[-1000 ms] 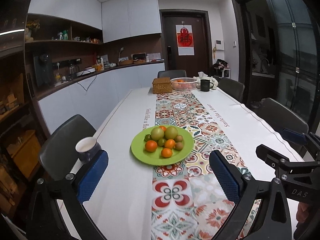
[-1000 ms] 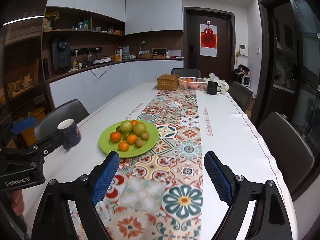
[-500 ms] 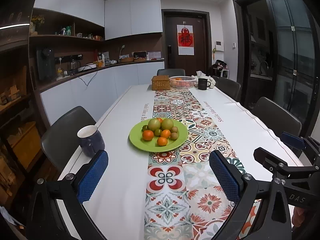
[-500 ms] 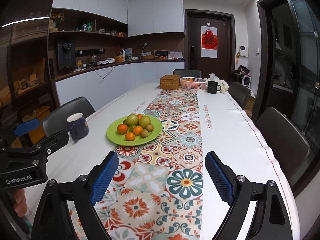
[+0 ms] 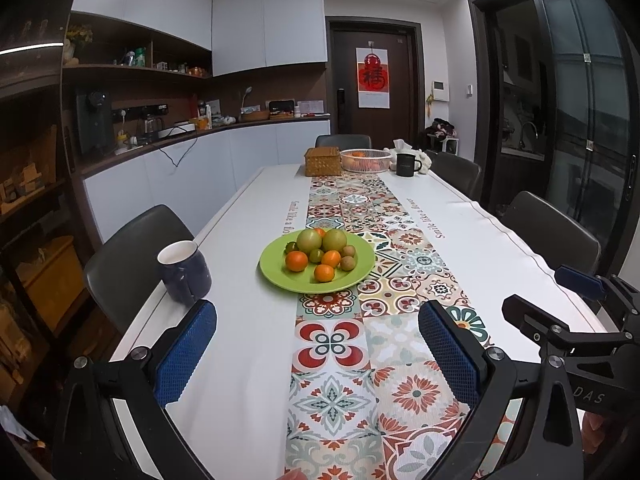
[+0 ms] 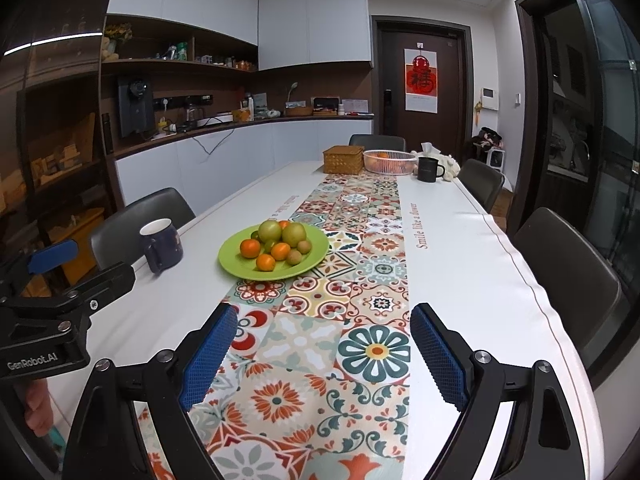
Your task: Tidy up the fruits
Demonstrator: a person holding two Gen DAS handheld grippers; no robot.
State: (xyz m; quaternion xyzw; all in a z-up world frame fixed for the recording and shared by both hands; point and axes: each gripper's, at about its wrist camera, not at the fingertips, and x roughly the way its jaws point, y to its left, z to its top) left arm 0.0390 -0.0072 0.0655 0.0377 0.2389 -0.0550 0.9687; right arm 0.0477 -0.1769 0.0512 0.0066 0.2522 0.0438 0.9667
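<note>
Fruits (image 5: pixel 318 254), a heap of round orange citrus, two large green-yellow globes and some small brown and green ones, lie together on the shallow lime-green round plate (image 5: pixel 276 276). That plate sits half on the patterned tile-print table runner (image 5: pixel 332 360) and half on the white table (image 5: pixel 240 320), with the dark blue ceramic mug (image 5: pixel 185 272) just to its left. Far beyond the plate, at the table's other end, a white wire basket (image 5: pixel 366 160) holds more orange fruit beside a woven box (image 5: pixel 322 161) and a black mug (image 5: pixel 406 165).

The left gripper (image 5: pixel 316 356) and right gripper (image 6: pixel 322 354) both hover on the near side of the plate with their blue pads spread wide, nothing between them.

Heaped fruit fits either a sorted pile or one awaiting sorting, so I judge only this: any pick should take a fruit from the top or outer edge, close gently across its widest part, and lift straight up, lest its neighbours roll off the shallow rim.
</note>
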